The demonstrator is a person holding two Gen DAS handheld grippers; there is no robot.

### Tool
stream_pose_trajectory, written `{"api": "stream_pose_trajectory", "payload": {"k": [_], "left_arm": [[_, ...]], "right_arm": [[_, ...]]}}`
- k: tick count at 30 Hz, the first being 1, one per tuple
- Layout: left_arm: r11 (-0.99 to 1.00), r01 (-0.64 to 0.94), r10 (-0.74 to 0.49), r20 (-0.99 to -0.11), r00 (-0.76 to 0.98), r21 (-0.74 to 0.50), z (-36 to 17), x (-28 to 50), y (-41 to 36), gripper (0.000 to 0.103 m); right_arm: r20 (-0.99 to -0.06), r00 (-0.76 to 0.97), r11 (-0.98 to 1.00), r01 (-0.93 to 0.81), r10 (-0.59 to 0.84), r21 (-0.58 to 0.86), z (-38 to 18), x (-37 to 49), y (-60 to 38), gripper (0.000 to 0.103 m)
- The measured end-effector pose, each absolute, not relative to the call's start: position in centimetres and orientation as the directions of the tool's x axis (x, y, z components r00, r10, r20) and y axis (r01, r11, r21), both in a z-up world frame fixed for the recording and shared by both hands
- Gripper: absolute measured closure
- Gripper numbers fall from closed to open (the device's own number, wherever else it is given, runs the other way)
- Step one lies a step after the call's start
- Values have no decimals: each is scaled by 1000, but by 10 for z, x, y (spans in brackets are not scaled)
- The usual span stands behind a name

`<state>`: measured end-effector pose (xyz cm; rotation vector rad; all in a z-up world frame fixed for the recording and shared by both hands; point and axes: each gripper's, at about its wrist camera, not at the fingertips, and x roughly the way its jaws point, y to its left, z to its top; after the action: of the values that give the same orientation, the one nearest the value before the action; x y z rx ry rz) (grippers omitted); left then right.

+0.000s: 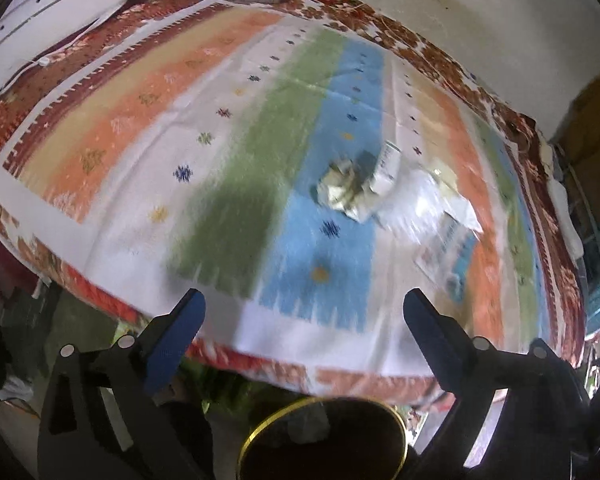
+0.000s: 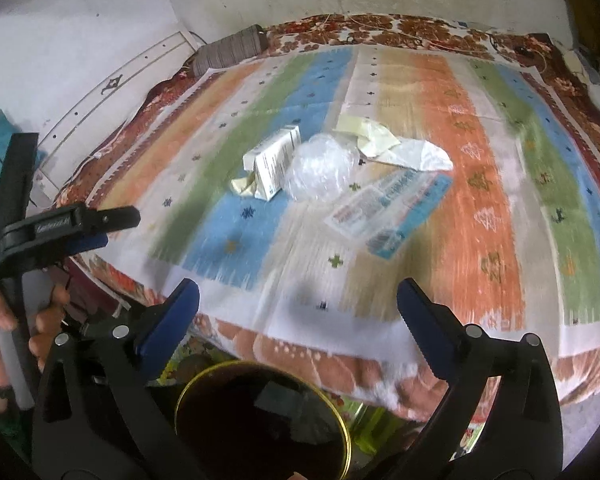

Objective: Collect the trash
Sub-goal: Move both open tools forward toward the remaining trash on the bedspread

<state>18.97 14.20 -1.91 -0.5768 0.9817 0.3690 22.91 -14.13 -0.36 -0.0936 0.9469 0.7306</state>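
Ahead of both grippers: bed with striped cloth (image 2: 460, 184) spread flat. Below and between fingers of each: dark bin with gold rim (image 2: 342, 432), at bed's near edge. Trash clustered on cloth, well beyond right gripper (image 2: 298, 300): blue-white wrapper (image 2: 392, 208) nearest, clear plastic wad (image 2: 320, 166) behind it, small carton (image 2: 276, 164) touching wad's left, crumpled paper (image 2: 384, 140) farther back. Left gripper (image 1: 304, 312) sees same pile ahead and right, blurred. Both grippers spread wide, nothing between fingers.
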Motion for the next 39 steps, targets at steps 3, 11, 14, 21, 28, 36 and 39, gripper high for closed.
{"api": "stream_pose_trajectory", "payload": {"k": [3,11,14,21,28,36,39], "left_arm": [[784,-543,25,-857,514,-303,-27,202,155,6],[774,-531,-46,-867,497,-345,-48,228,172,6],[769,-531,-55,-865,499,-355,-53,235,177,6],[714,-535,-122,-833,539,-451,-69,249,192,12],[683,-517,-169,-800,576,-516,-79,264,198,20],[689,-490,-214,-795,567,-535,-95,288,197,32],[675,-487,-231,-786,574,-554,-101,293,200,36]], "right_arm": [[-757,384,762,-608,528,223,-4,240,-136,9],[-746,377,759,-598,549,256,-12,269,-123,9],[-741,377,756,-600,556,262,-15,278,-118,9],[-741,373,763,-582,559,283,-23,302,-102,11],[-735,355,761,-562,577,326,-27,321,-86,13],[-742,354,767,-554,569,324,-44,345,-71,17],[-746,347,768,-548,569,331,-52,356,-66,19]]}}
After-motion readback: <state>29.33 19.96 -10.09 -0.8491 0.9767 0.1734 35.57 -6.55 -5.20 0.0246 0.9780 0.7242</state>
